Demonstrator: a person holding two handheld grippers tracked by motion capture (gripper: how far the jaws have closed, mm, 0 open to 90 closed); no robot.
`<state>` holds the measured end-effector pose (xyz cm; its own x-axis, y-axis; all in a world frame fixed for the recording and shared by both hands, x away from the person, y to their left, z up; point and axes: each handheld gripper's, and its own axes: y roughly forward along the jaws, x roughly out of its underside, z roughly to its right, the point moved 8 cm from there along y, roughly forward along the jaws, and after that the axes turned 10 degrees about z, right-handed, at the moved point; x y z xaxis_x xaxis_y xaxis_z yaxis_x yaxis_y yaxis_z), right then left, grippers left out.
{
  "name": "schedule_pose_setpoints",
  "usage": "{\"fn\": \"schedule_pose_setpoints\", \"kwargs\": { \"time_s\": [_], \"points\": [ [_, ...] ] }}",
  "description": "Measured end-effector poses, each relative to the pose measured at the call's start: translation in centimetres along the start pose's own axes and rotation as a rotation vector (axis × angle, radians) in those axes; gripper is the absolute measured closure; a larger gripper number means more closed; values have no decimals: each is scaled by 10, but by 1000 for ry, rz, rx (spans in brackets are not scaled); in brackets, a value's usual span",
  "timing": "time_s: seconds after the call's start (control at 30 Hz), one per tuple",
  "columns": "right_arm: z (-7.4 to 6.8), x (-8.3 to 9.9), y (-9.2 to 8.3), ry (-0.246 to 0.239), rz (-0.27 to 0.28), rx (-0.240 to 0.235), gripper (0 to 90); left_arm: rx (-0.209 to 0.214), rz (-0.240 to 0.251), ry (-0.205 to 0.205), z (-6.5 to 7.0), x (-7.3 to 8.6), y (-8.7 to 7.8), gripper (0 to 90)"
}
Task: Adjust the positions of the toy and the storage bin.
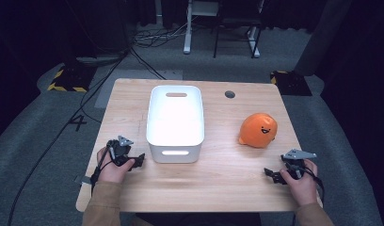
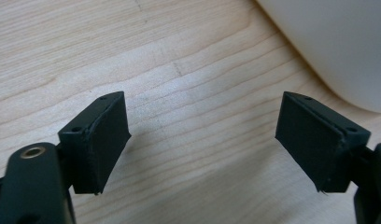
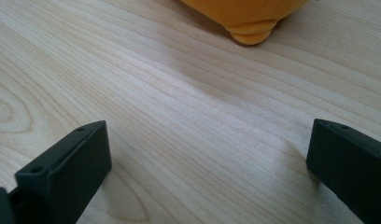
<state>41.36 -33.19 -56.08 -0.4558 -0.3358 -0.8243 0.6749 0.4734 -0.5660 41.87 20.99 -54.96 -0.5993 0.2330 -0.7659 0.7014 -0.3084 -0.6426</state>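
A white plastic bin (image 1: 175, 121) with handle slots stands at the table's middle. An orange plush toy (image 1: 258, 130) with a smiling face lies to its right; its lower edge (image 3: 248, 21) appears at the top of the right gripper view. My left gripper (image 1: 136, 161) rests low over the wood just left of the bin's near corner (image 2: 338, 42), jaws open with bare table between them (image 2: 202, 135). My right gripper (image 1: 271, 175) sits near the front right of the table, below the toy, open and empty (image 3: 207, 158).
The wooden table (image 1: 213, 188) has a round cable hole (image 1: 230, 94) at the back right. Beyond it are a grey carpeted floor, cables, desk legs and yellow-black striped blocks (image 1: 65, 80).
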Motion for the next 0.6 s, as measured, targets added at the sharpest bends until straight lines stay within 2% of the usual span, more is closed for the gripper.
{"fn": "schedule_pose_setpoints", "kwargs": {
  "time_s": [0.07,0.17,0.27,0.43,0.6],
  "points": [
    [0,0,0,1,0,0,2,18,6,-16,2,-2,-5,192],
    [0,0,0,-1,1,-1,2,37,2,-22,3,-5,-14,193],
    [0,0,0,-1,0,-1,1,48,19,-28,4,-11,-22,198],
    [0,0,0,2,2,0,2,54,37,-23,6,-19,-34,201],
    [0,0,0,2,2,-1,2,84,57,-29,12,-30,-51,204]
  ]
}}
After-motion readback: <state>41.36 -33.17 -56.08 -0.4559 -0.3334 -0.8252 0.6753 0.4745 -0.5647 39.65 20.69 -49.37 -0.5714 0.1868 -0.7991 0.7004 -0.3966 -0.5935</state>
